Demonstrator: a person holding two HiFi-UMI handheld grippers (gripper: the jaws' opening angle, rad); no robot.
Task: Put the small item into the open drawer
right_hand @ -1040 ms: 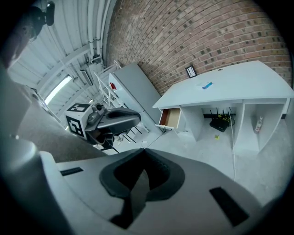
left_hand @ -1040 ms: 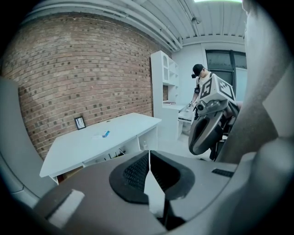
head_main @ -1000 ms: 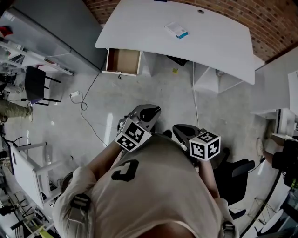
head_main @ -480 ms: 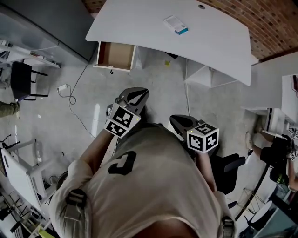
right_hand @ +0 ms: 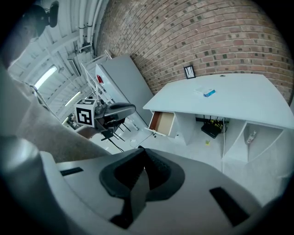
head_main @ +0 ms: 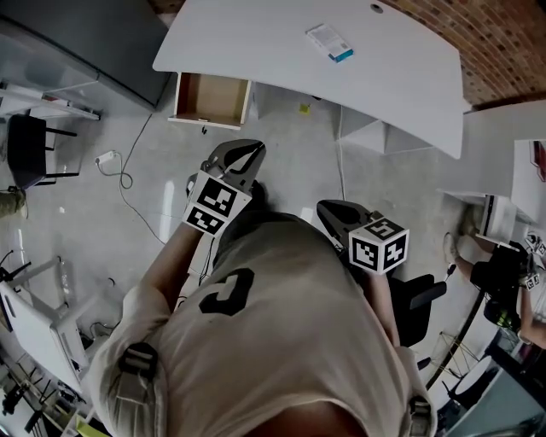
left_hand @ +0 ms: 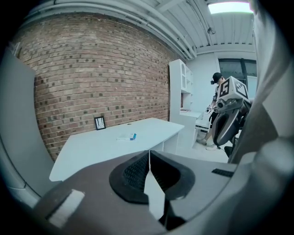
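I see the white desk below the brick wall, its brown drawer standing open under the left end. My left claw and right claw are both closed and empty, well apart from the desk. The small box lies on the desk top.

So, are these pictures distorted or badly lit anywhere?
Head view: dim overall, and the white desk top bends at its edge. Left gripper view: fisheye with dark corners, and the ceiling lamp glares white. Right gripper view: the red brick wall bulges.
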